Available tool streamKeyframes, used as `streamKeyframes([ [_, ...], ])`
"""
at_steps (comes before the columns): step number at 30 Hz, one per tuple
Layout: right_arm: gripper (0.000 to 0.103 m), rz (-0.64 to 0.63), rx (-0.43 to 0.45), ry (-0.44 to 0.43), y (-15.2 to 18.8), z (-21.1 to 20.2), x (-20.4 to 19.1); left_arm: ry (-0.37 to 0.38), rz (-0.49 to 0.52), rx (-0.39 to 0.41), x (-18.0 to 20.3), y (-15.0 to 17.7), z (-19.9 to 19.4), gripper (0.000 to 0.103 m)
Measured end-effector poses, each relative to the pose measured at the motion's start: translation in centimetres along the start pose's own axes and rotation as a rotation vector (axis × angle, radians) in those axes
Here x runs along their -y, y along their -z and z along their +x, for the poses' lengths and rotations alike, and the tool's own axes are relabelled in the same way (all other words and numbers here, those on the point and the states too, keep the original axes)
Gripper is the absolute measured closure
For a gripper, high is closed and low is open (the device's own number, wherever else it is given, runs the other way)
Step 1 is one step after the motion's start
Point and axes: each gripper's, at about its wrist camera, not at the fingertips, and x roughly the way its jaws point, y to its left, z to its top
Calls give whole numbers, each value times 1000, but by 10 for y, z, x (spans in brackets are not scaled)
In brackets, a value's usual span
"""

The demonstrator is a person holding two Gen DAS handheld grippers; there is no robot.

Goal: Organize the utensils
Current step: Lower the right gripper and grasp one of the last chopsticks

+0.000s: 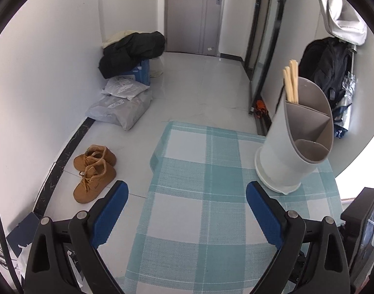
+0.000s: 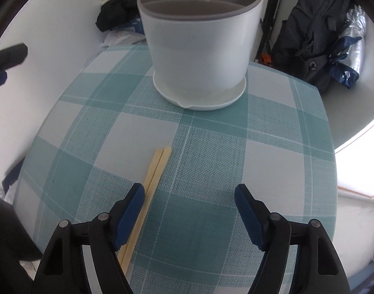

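Observation:
A white utensil holder (image 1: 294, 144) with grey inner compartments stands on the teal checked tablecloth (image 1: 199, 196). Several wooden chopsticks (image 1: 291, 83) stand in its far compartment. In the right wrist view the holder (image 2: 199, 49) is straight ahead, and a pair of wooden chopsticks (image 2: 152, 178) lies flat on the cloth (image 2: 211, 159), just beside the left finger. My right gripper (image 2: 189, 191) is open and empty above the cloth. My left gripper (image 1: 187, 188) is open and empty, left of the holder. Part of the left gripper also shows at the left edge of the right wrist view (image 2: 5, 58).
The table is small; its left edge drops to a tiled floor with brown boots (image 1: 93, 171), plastic bags (image 1: 120, 105) and a dark coat on a box (image 1: 130, 51). A black backpack (image 2: 309, 29) hangs by the wall behind the table. A closed door (image 1: 194, 12) is at the back.

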Motion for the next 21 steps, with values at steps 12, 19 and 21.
streamKeyframes([
  [12,52,-14,-50,39,-9,6,2,-14,-101,-51,-29,-1,13,9],
  [19,52,-74,-82,8,-34,19,0,36,-110,-57,-32,-1,12,9],
  [21,55,-92,-95,-4,-41,21,-2,31,-107,-49,-33,-2,10,9],
])
